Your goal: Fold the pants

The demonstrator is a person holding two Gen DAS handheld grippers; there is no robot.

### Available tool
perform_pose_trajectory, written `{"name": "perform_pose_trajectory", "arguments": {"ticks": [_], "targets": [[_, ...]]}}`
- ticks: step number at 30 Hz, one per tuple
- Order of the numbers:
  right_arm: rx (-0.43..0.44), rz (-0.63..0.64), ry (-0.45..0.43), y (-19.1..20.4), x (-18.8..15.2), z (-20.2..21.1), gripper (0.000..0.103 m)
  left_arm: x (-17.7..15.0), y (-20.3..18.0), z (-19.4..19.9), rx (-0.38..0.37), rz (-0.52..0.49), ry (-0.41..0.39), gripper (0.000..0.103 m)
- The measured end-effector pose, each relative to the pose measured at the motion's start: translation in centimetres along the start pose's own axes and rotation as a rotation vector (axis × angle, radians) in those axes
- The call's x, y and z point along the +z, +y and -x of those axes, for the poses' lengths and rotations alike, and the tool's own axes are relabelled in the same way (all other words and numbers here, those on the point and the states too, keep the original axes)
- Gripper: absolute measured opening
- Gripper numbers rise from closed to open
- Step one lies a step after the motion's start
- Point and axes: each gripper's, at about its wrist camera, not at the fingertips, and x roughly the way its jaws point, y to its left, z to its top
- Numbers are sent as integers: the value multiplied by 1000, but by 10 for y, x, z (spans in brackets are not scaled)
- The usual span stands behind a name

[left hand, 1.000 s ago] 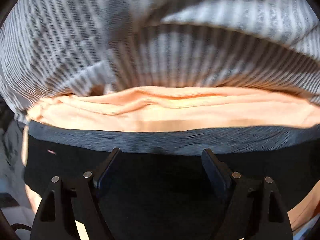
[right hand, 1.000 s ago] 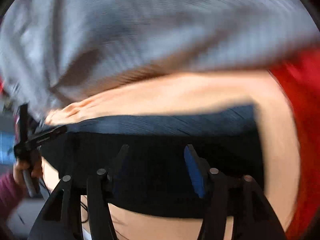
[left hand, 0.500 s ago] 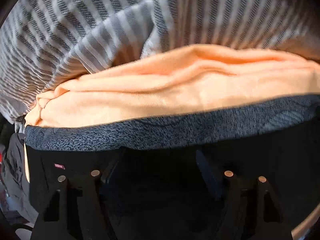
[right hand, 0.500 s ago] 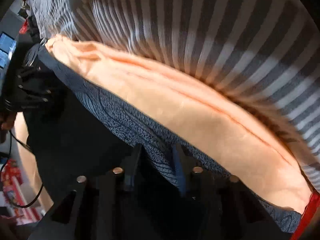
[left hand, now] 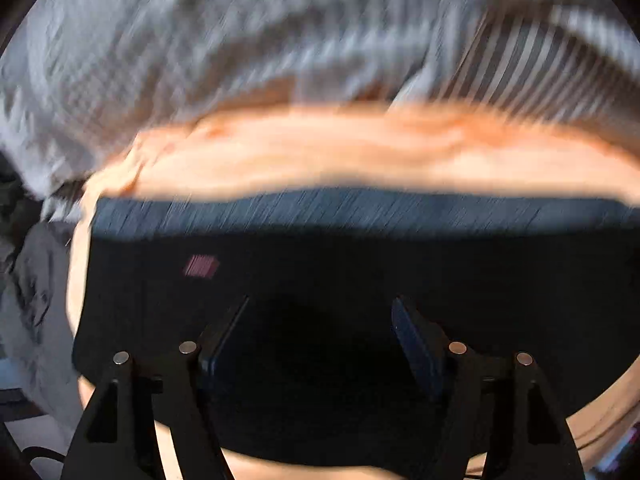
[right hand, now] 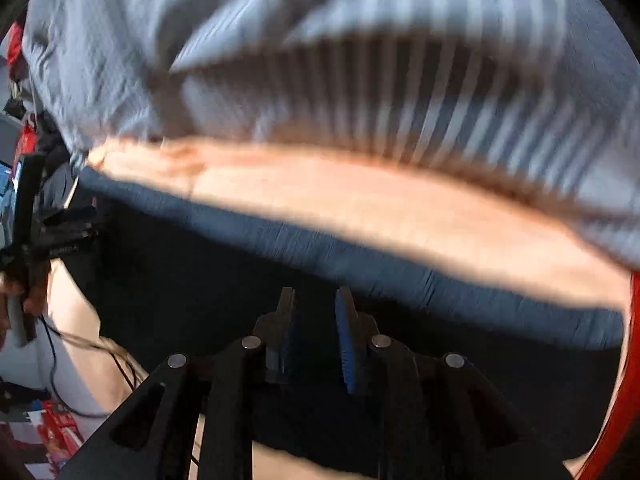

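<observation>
Left wrist view showed our left gripper (left hand: pixel 320 320) with fingers wide apart over the black pants (left hand: pixel 320 272). Our right gripper (right hand: pixel 314 312) had fingers narrowly apart above the grey waistband (right hand: pixel 360 256), gripping nothing.

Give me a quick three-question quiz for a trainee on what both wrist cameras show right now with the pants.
1. True or false: the left gripper has its fingers spread wide over the black pants.
2. Multiple choice: which fabric lies directly past the pants' grey waistband? A) red cloth B) peach cloth C) green towel
3. Fill in: in the right wrist view, the right gripper has its fingers closer together than the left's, with a narrow ____ between them.

Key: 1 true; 2 B; 3 gap. Beyond the peach cloth lies a striped grey sheet. Both views are motion-blurred.
</observation>
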Motion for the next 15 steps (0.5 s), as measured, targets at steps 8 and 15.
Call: {"name": "perform_pose_trajectory", "arguments": {"ticks": [8, 15], "targets": [[386, -317, -23, 37, -81, 7, 39, -46, 47, 14, -45, -58, 9, 77], [648, -412, 49, 137, -100, -62, 41, -28, 127, -19, 32, 69, -8, 77]]}}
